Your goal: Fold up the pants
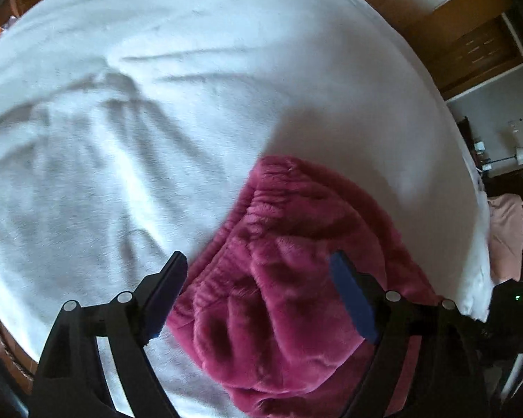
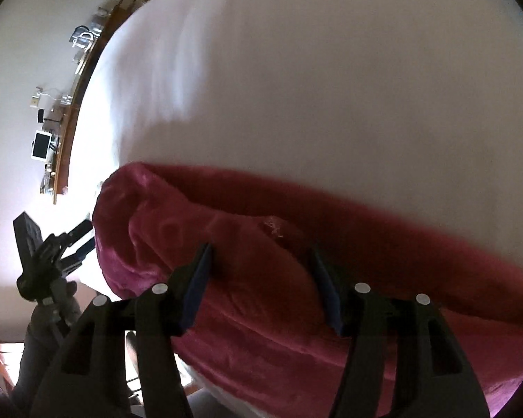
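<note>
Clearly one pair of pants (image 1: 289,278), fuzzy magenta, bunched on the white bed (image 1: 157,104) near its edge, gathered waistband end toward the left gripper (image 1: 258,292), long axis running along that edge toward the right gripper (image 2: 261,285). Directly below and ahead of both grippers, fabric filling the gap between each pair of fingers without visible pinching. Left jaws spread wide, nothing clamped; right jaws parted, narrower than the left, pads hovering over a rolled fold, contact not certain through motion blur. Left nearer the waistband, right nearer the leg end, so likely one end each for the coming fold. Counted: one pair of pants, two grippers, one bed. Also seen from the right wrist view, the other gripper at the bed's edge, apart from the cloth.
</note>
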Demonstrator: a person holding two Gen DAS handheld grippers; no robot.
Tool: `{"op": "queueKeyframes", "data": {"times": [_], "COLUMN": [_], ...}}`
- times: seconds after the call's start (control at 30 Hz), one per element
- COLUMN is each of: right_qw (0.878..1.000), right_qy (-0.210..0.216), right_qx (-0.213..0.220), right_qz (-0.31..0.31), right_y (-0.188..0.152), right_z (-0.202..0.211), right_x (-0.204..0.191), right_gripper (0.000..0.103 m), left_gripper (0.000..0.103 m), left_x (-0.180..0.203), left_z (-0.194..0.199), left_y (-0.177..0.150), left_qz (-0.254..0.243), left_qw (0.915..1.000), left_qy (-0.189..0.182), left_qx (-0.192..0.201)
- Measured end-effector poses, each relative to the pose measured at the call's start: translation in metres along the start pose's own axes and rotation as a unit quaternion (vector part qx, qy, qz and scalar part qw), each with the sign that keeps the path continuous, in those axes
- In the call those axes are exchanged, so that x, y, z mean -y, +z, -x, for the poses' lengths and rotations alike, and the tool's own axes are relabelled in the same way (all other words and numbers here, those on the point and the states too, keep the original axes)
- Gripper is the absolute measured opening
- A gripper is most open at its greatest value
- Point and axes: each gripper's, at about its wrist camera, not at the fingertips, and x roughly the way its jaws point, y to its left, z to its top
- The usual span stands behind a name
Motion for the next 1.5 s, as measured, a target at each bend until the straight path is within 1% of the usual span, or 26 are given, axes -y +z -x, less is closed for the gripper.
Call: {"op": "queueKeyframes", "data": {"times": [0.17,0.23,0.3,0.4,0.57,0.6,0.63,0.67,0.7,0.73,0.77,0.8,0.9,0.93,1.0,1.07,1.1,1.17,1.2,1.23,1.27,1.33,1.37,1.4,1.43,1.5], "right_qw": [0.999,0.998,0.997,0.998,0.998,0.998,0.999,0.999,0.999,0.999,0.998,0.997,0.992,0.991,0.989,0.99,0.991,0.994,0.994,0.994,0.995,0.996,0.997,0.997,0.996,0.992], "right_qy": [0.033,0.048,0.049,0.048,0.048,0.046,0.039,0.029,0.012,0.01,0.017,0.028,0.029,0.027,0.025,0.014,0.013,-0.008,-0.017,-0.032,-0.047,-0.055,-0.057,-0.064,-0.08,-0.118], "right_qx": [-0.018,-0.033,-0.043,-0.044,-0.019,-0.016,-0.008,-0.002,0.012,0.026,0.042,0.061,0.109,0.123,0.14,0.133,0.129,0.109,0.105,0.101,0.093,0.071,0.059,0.049,0.044,0.036], "right_qz": [0.014,0.025,0.037,0.024,-0.023,-0.032,-0.037,-0.035,-0.031,-0.032,-0.04,-0.05,-0.049,-0.047,-0.042,-0.035,-0.031,-0.02,-0.014,-0.005,0.002,0.001,-0.001,0.004,0.018,0.032], "right_y": [-0.03,-0.038,-0.042,-0.035,-0.007,-0.003,0.001,0.003,0.004,0.003,0.004,0.004,0.007,0.01,0.022,0.033,0.034,0.032,0.03,0.025,0.021,0.016,0.015,0.014,0.013,0.016], "right_z": [0.011,0.015,0.016,0.008,-0.002,-0.003,-0.003,-0.001,0.006,0.014,0.024,0.038,0.067,0.073,0.079,0.077,0.077,0.071,0.069,0.066,0.061,0.046,0.037,0.029,0.019,0.008], "right_x": [-0.016,-0.017,-0.019,-0.016,-0.008,-0.006,-0.006,-0.006,-0.007,-0.005,-0.003,0.0,0.0,-0.001,-0.004,-0.01,-0.011,-0.02,-0.022,-0.023,-0.023,-0.02,-0.02,-0.02,-0.022,-0.025], "right_gripper": [0.059,0.059,0.059,0.059,0.059,0.056,0.05,0.036,0.021,0.014,0.011,0.01,0.004,0.0,0.0,0.0,0.003,0.028,0.051,0.058,0.058,0.058,0.058,0.058,0.055,0.014], "left_gripper": [0.084,0.084,0.084,0.084,0.084,0.084,0.083,0.08,0.068,0.058,0.04,0.031,0.02,0.019,0.019,0.019,0.019,0.019,0.02,0.02,0.022,0.025,0.031,0.041,0.044,0.044], "left_x": [0.001,0.0,0.002,0.003,0.012,0.013,0.015,0.017,0.019,0.02,0.021,0.021,0.023,0.026,0.03,0.033,0.033,0.034,0.034,0.032,0.029,0.024,0.022,0.02,0.019,0.019], "left_z": [-0.014,-0.02,-0.022,-0.029,-0.038,-0.042,-0.042,-0.043,-0.042,-0.042,-0.042,-0.041,-0.037,-0.034,-0.033,-0.036,-0.038,-0.041,-0.042,-0.043,-0.044,-0.048,-0.049,-0.051,-0.053,-0.058], "left_y": [0.003,0.005,0.006,0.008,0.011,0.013,0.014,0.016,0.016,0.017,0.019,0.022,0.031,0.035,0.043,0.051,0.052,0.051,0.05,0.048,0.047,0.045,0.044,0.044,0.044,0.044], "left_qz": [0.002,0.0,-0.004,-0.006,-0.021,-0.023,-0.025,-0.025,-0.026,-0.027,-0.027,-0.025,-0.033,-0.04,-0.051,-0.057,-0.06,-0.07,-0.076,-0.077,-0.074,-0.059,-0.053,-0.047,-0.043,-0.034], "left_qw": [0.9996,0.9993,0.999,0.9986,0.9981,0.998,0.998,0.9978,0.9976,0.9975,0.9973,0.9973,0.9973,0.9971,0.9967,0.9969,0.9969,0.9964,0.996,0.9959,0.9961,0.9964,0.9966,0.997,0.9972,0.9971], "left_qy": [-0.019,-0.025,-0.029,-0.033,-0.031,-0.031,-0.031,-0.037,-0.04,-0.045,-0.049,-0.051,-0.059,-0.061,-0.062,-0.052,-0.048,-0.043,-0.04,-0.039,-0.039,-0.047,-0.05,-0.047,-0.046,-0.051], "left_qx": [-0.023,-0.029,-0.034,-0.041,-0.05,-0.05,-0.05,-0.05,-0.049,-0.048,-0.048,-0.046,-0.029,-0.022,-0.01,-0.013,-0.014,-0.02,-0.023,-0.025,-0.029,-0.037,-0.039,-0.039,-0.04,-0.046]}}
